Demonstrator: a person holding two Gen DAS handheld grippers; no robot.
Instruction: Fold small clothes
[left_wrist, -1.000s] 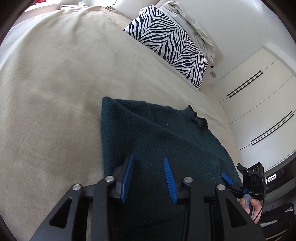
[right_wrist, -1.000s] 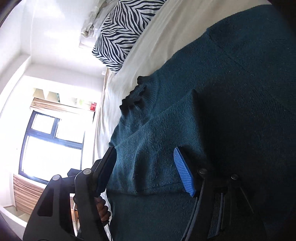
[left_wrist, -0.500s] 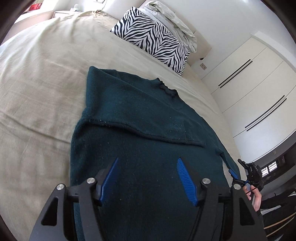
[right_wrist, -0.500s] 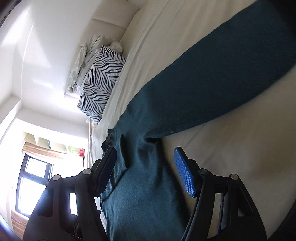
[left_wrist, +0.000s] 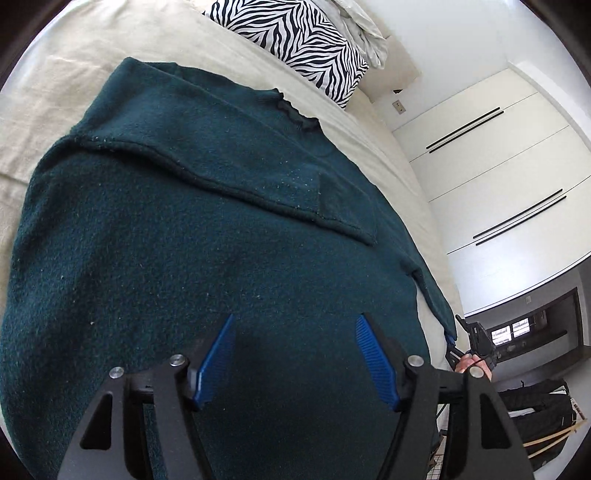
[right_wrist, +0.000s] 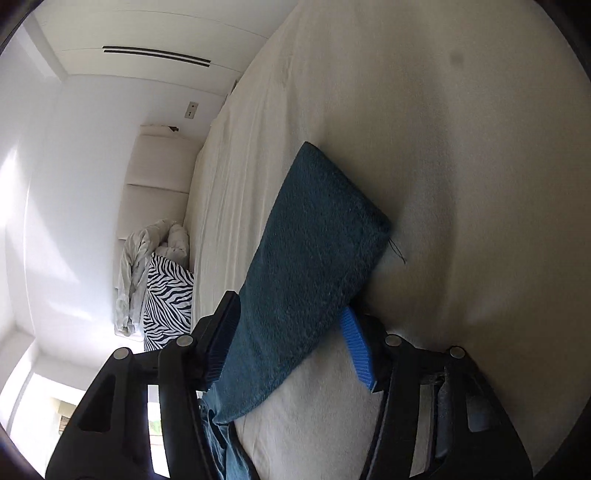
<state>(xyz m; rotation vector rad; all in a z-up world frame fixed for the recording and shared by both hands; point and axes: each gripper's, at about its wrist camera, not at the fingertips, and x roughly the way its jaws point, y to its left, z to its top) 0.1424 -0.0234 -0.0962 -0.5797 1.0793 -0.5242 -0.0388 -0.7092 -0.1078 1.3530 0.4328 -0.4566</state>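
**Teal sweater spread on bed, one sleeve between closing right jaws**

Lying flat on the beige bedspread (left_wrist: 122, 48): a dark teal sweater (left_wrist: 207, 229), collar toward the zebra-print pillow (left_wrist: 295, 37), one sleeve folded across the chest with its cuff ending near the middle of the body. Stretching off toward the bed's edge on the right of the left wrist view: the other sleeve (right_wrist: 314, 240), narrow and drawn out straight.

Hovering over the sweater's lower body: the left gripper (left_wrist: 295, 354), jaws apart and widening, blue pads clear of the knit, nothing pinched between them. Whether the tips touch the fabric below cannot be told.

Seen small at the far end of the stretched sleeve in the left wrist view, and close up in its own: the right gripper (right_wrist: 291, 332), jaws closing, sleeve running between them. Lying against the dark left finger (right_wrist: 221, 332); overlapping the top of the blue right pad (right_wrist: 356, 347). Not clear whether both pads press on the cloth yet. Sleeve end standing out past the fingertips over the pale bedspread, cuff edge squared off, a loose thread at its corner.

Behind the pillow: a crumpled pale cloth (right_wrist: 136, 266) against the headboard. Beyond the bed: white wardrobe doors (left_wrist: 498, 177) with dark bar handles. Gripping the right tool: a hand (left_wrist: 467, 365).
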